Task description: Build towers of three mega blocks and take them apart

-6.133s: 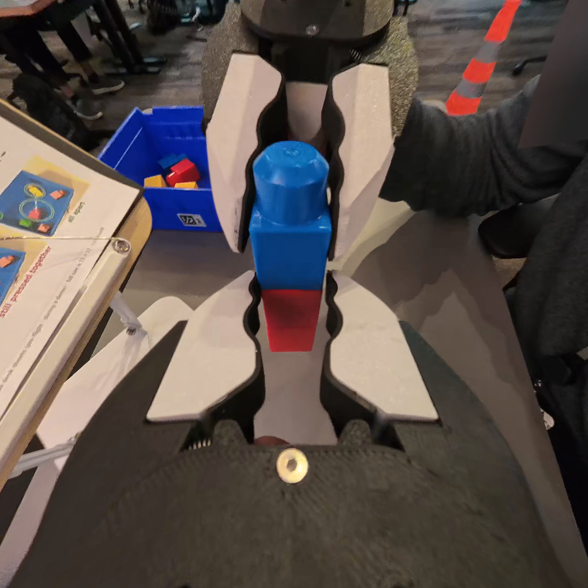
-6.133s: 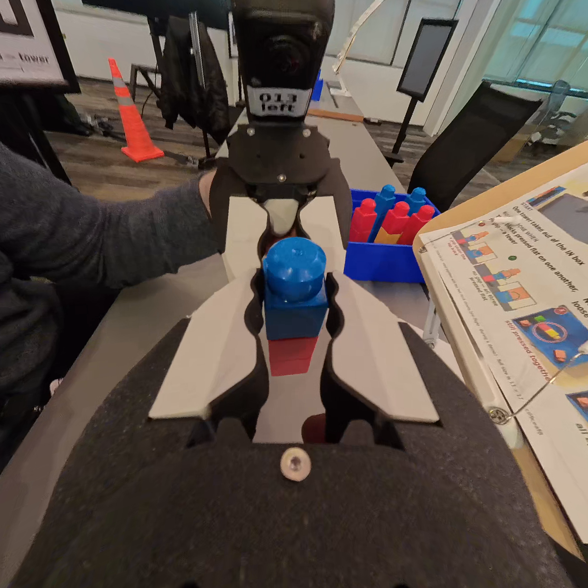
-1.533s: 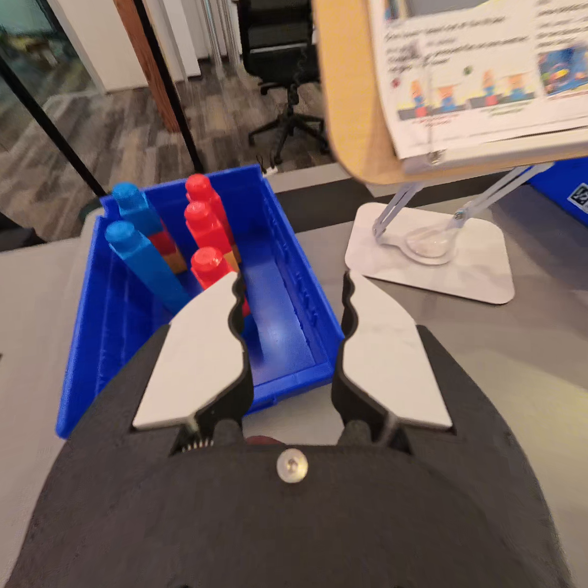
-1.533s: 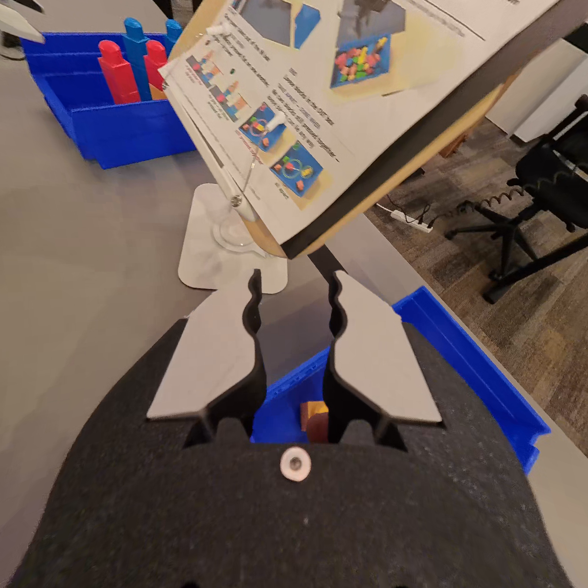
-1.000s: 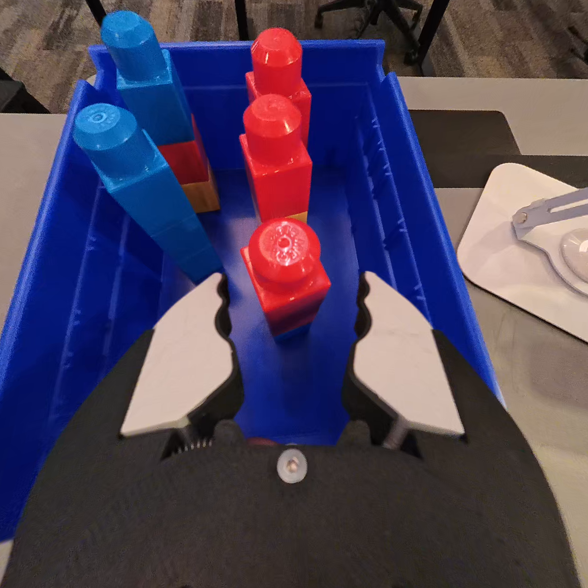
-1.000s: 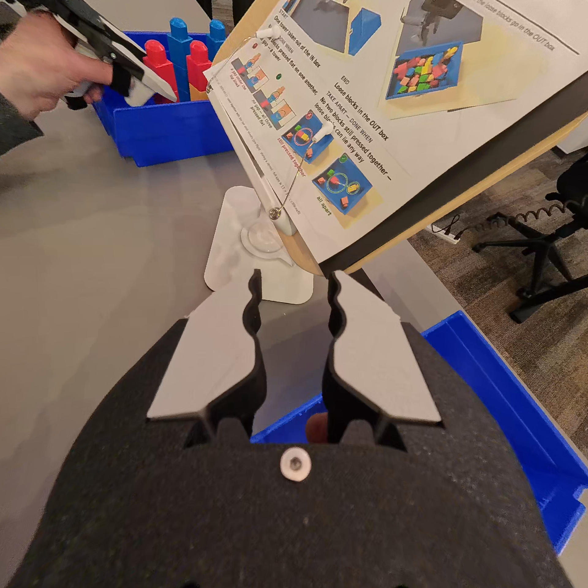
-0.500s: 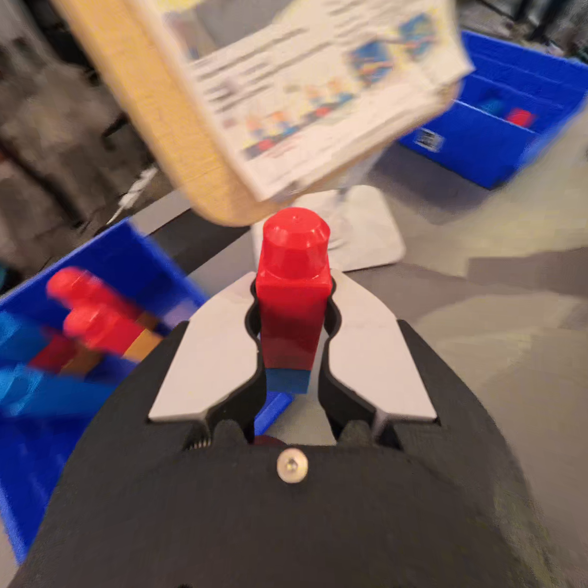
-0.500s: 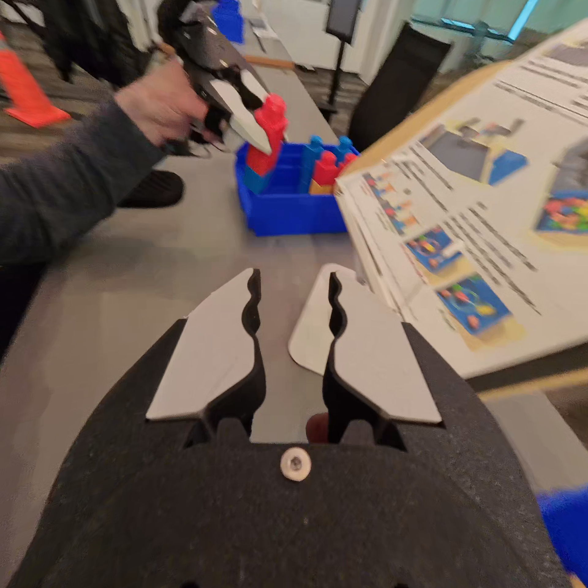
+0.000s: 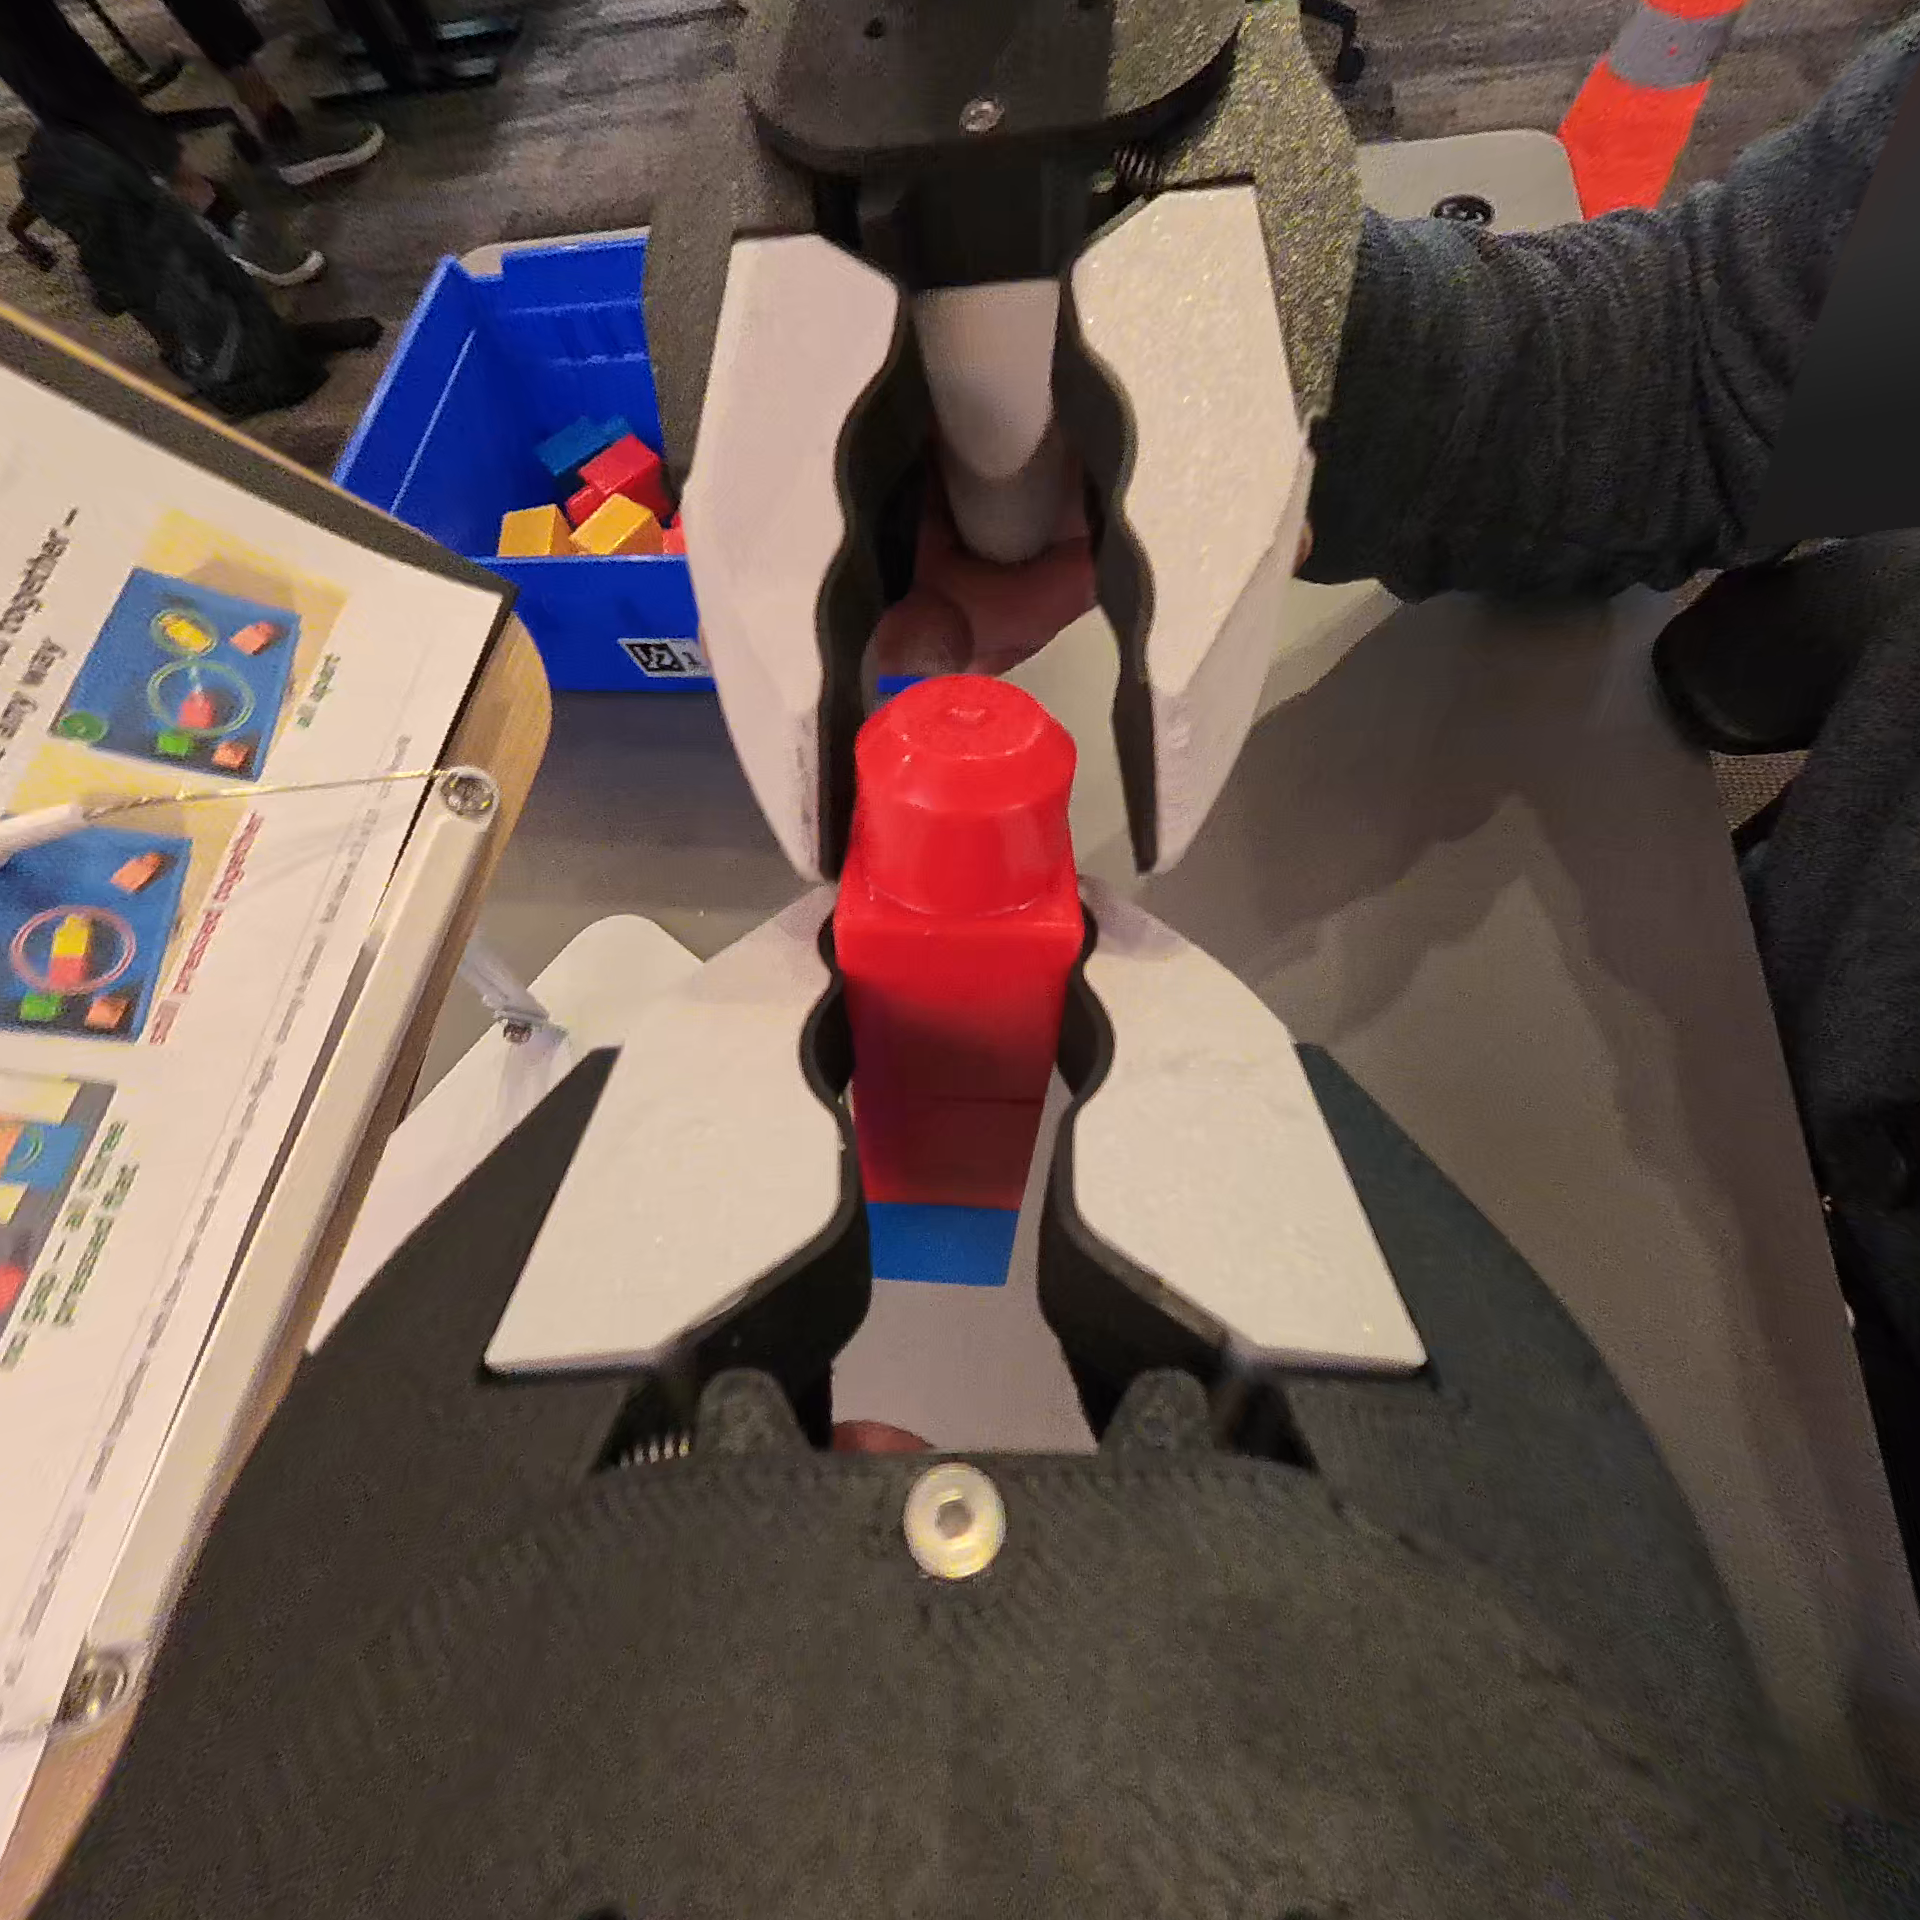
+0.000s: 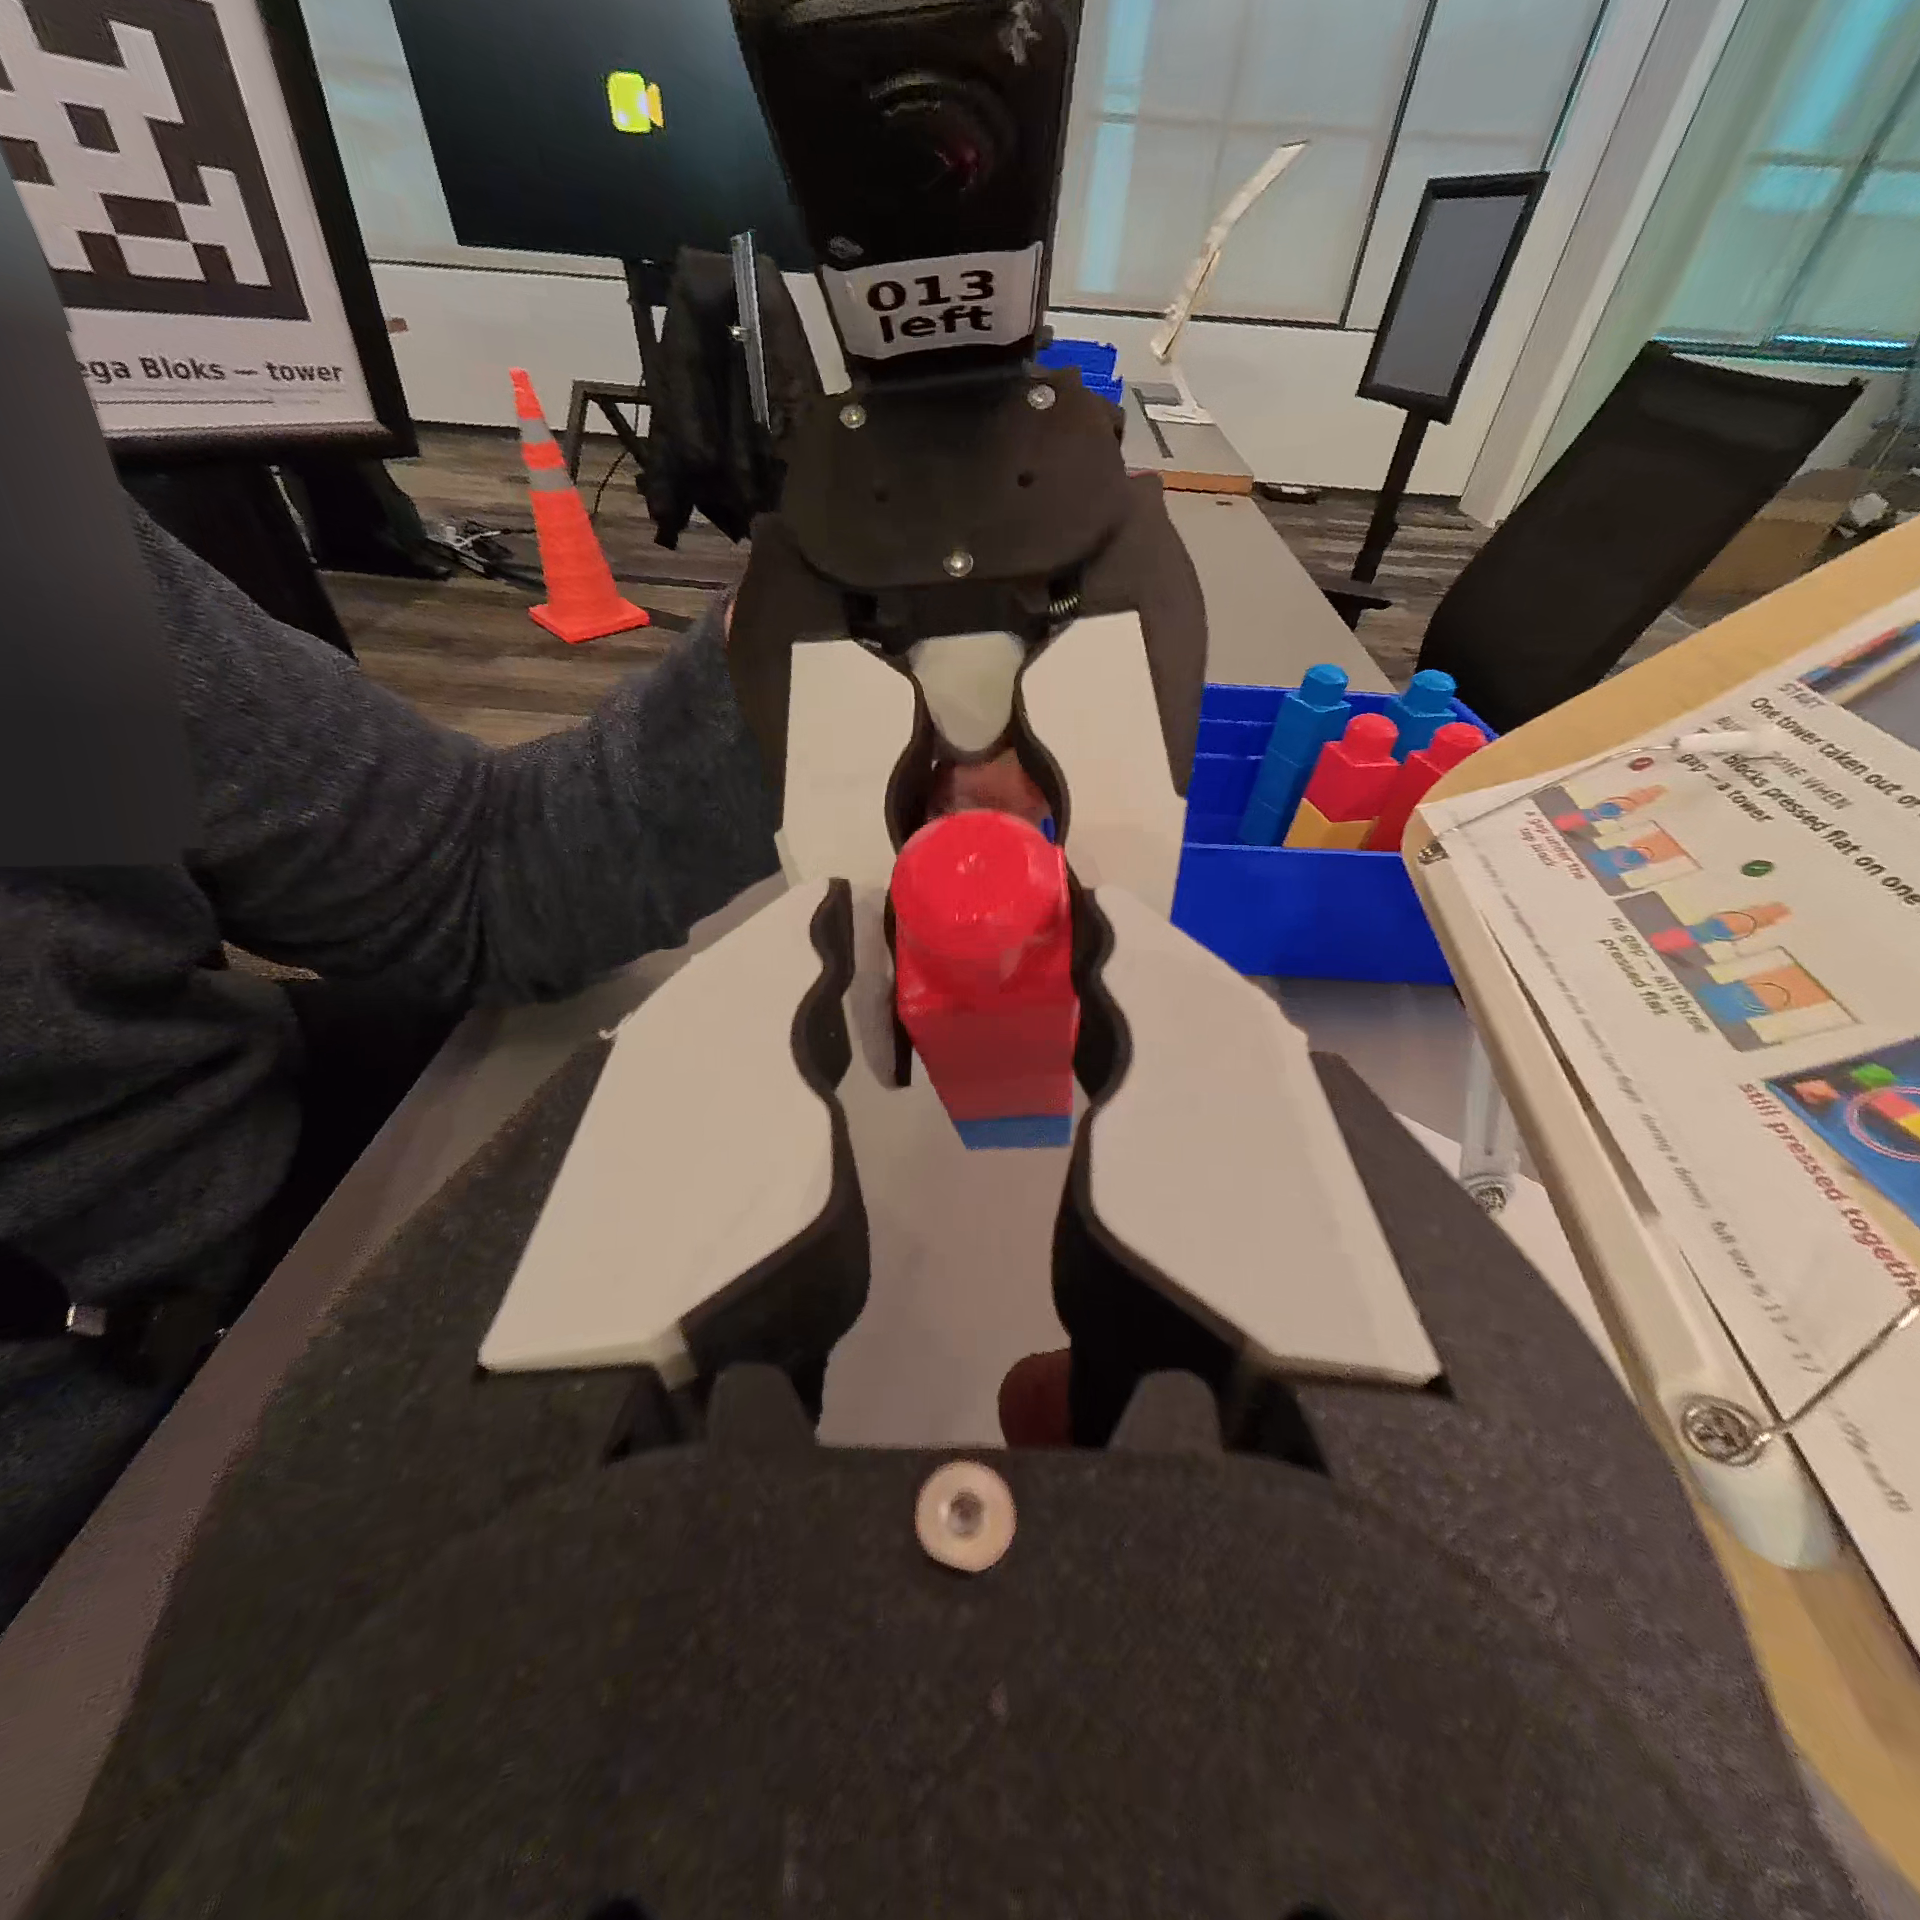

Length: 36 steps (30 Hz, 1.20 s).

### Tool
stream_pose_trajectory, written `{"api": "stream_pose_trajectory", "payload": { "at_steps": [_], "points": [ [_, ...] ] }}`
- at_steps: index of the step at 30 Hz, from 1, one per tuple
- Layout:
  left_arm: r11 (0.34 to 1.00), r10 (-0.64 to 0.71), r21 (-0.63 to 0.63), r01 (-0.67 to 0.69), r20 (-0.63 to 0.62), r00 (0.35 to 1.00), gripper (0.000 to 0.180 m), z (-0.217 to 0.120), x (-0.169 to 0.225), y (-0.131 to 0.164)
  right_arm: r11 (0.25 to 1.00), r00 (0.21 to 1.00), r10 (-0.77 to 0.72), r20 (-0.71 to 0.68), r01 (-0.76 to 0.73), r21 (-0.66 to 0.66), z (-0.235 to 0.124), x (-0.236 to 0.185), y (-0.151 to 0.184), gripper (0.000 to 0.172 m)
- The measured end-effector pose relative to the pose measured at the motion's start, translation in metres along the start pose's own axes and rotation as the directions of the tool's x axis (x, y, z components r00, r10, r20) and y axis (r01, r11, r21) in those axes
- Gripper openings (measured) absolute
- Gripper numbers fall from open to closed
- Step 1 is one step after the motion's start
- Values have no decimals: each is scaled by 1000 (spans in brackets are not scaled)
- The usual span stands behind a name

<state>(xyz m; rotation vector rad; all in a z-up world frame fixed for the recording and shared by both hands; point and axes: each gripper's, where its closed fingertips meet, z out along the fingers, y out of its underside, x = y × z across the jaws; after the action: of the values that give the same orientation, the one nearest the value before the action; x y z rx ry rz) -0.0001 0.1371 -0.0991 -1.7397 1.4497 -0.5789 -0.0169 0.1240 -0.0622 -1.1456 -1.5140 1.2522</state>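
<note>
**Above the table: one block tower between two facing grippers**

Centrally, in the left wrist view, the left gripper (image 9: 956, 997) clamps a tower (image 9: 951, 1039) of three stacked blocks: two red ones above a blue one (image 9: 940, 1242). Both pale fingers (image 9: 675, 1174) press on the red sides of the stack, and the round red stud points toward 12 o'clock. The right gripper (image 9: 982, 831) comes in from 12 o'clock, facing the camera. Its fingers stand a moderate width apart, their tips level with the stud, one on each side; a gap shows between the right-hand tip and the stud, while at the left-hand tip contact cannot be told.

From the right wrist view, the same tower (image 10: 982, 997) sits between the right gripper (image 10: 966, 997) fingers, close to the right-hand one and clear of the left-hand one. The left gripper (image 10: 982, 862) holds it from 12 o'clock. A dark sleeve (image 10: 416, 831) reaches in from 9 o'clock.

At 11 o'clock in the left wrist view, a blue bin (image 9: 499, 416) holds loose red, yellow and blue blocks. At 2 o'clock in the right wrist view, a second blue bin (image 10: 1309, 914) holds upright towers. A board with printed sheets (image 10: 1704, 987) stands at 3 o'clock, and an orange cone (image 10: 566, 540) at 11 o'clock on the floor. The grey table (image 9: 1455, 935) lies below the grippers.
</note>
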Motion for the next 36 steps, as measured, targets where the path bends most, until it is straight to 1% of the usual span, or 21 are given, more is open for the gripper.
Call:
{"api": "stream_pose_trajectory", "payload": {
  "at_steps": [2,6,8,10,11,14,15,16,19,25,26,27,29,30,31,32,34,35,36],
  "points": [
    [1000,5,6,-5,-16,1000,36,4,2,-2,1000,1000,-7,-14,7,2,-1,3,1,32],
    [999,-5,32,6,-24,1000,36,7,1,-4,1000,999,-20,-28,20,-7,-3,5,1,31],
    [999,-5,50,6,-30,1000,37,5,0,-5,999,1000,3,-21,-3,33,-6,5,-5,30],
    [999,-5,51,5,1,1000,55,1,-6,-3,997,1000,18,-19,-16,70,-9,5,-12,30],
    [999,-6,39,6,-6,1000,55,0,-5,1,997,1000,13,-29,-11,79,-11,6,-14,30],
    [1000,-8,-10,8,-24,1000,53,6,-4,13,995,999,8,-33,-4,103,-15,5,-20,30],
    [1000,-7,-17,6,-29,1000,47,9,-4,15,995,999,8,-35,-5,104,-15,6,-20,30],
    [1000,-7,-10,7,-48,999,38,12,-2,14,995,999,5,-44,0,101,-15,7,-19,30],
    [1000,-18,-19,17,-61,998,36,17,-2,15,997,998,-5,-58,10,80,-17,9,-17,30],
    [1000,-23,13,24,-70,997,37,10,-1,10,996,993,-67,-98,72,55,-21,8,-21,29],
    [1000,-17,-5,17,-52,999,37,10,-3,12,996,992,-61,-109,67,54,-21,9,-22,29],
    [999,-5,-42,4,-14,1000,36,9,-7,16,995,992,-40,-122,51,86,-24,12,-27,29],
    [980,50,-198,-34,79,996,36,11,-17,40,983,990,42,-138,-17,183,-41,18,-43,29],
    [977,53,-210,-34,85,995,36,12,-18,44,984,982,46,-186,-13,178,-51,25,-46,29],
    [982,35,-189,-22,65,997,36,12,-15,42,988,968,26,-249,12,153,-63,33,-46,29],
    [985,32,-171,-20,72,997,36,11,-17,38,990,955,17,-297,25,137,-75,40,-46,29],
    [987,22,-160,-10,75,997,36,9,-19,35,991,926,36,-375,16,135,-104,56,-45,29],
    [989,22,-149,-10,76,997,36,8,-19,33,994,896,40,-442,7,106,-121,69,-39,28],
    [991,15,-137,-4,82,997,36,8,-20,31,999,857,33,-515,-12,44,-138,84,-27,29]
  ]
}}
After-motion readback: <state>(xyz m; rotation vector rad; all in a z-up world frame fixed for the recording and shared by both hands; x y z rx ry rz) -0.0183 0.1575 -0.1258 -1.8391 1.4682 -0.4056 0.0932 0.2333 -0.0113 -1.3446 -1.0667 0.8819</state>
